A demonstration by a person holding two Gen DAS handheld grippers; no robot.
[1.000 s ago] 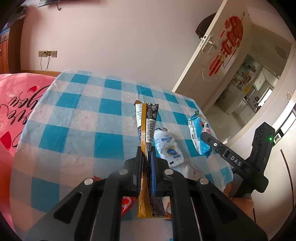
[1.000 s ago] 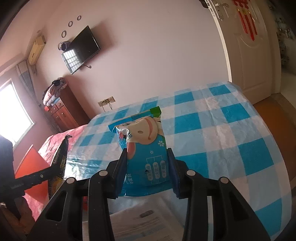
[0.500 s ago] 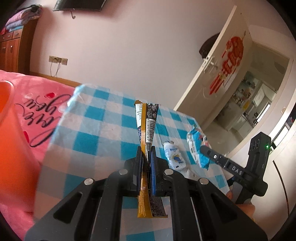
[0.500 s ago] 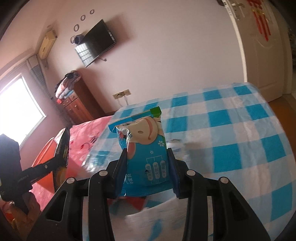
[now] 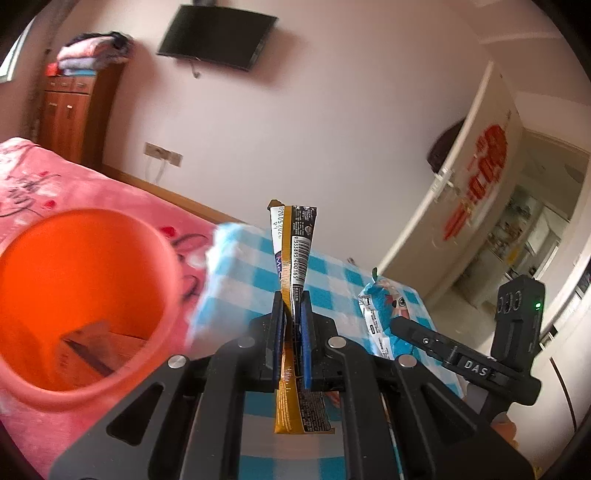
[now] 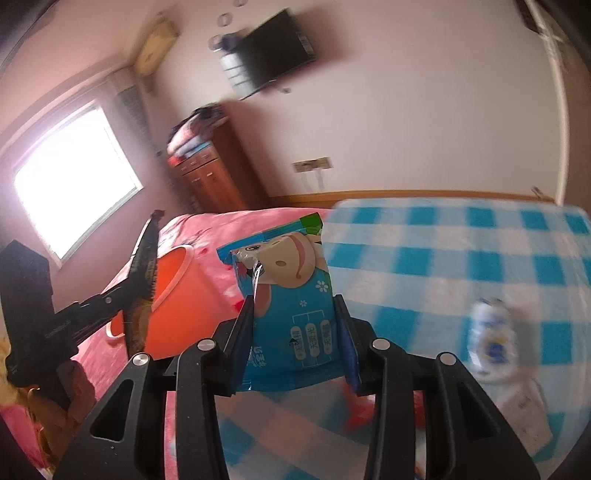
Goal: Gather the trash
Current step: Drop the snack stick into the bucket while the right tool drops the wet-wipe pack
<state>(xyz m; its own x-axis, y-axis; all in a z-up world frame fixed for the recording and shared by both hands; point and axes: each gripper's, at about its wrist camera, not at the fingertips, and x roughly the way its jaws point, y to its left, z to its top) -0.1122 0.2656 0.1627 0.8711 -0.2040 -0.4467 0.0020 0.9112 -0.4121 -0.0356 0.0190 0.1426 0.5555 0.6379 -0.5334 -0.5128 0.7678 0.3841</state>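
My left gripper (image 5: 291, 306) is shut on a long gold and black snack wrapper (image 5: 293, 258) that stands upright between the pads. An orange bin (image 5: 74, 295) lies close on the left, its mouth facing me. My right gripper (image 6: 295, 314) is shut on a blue snack bag with a cartoon face (image 6: 291, 295). In the right wrist view the left gripper (image 6: 140, 295) holds its wrapper in front of the orange bin (image 6: 173, 295). The blue bag also shows in the left wrist view (image 5: 384, 310).
A small white and blue packet (image 6: 491, 339) lies blurred on the blue checked tablecloth (image 6: 461, 258). A pink blanket (image 5: 29, 177) covers the bed under the bin. A wooden cabinet (image 6: 214, 173) and wall TV (image 5: 218, 35) stand behind.
Both grippers have swung left, away from the table and toward the bed. The orange bin has come into view, large at the left wrist's left. Both wrappers stay held.
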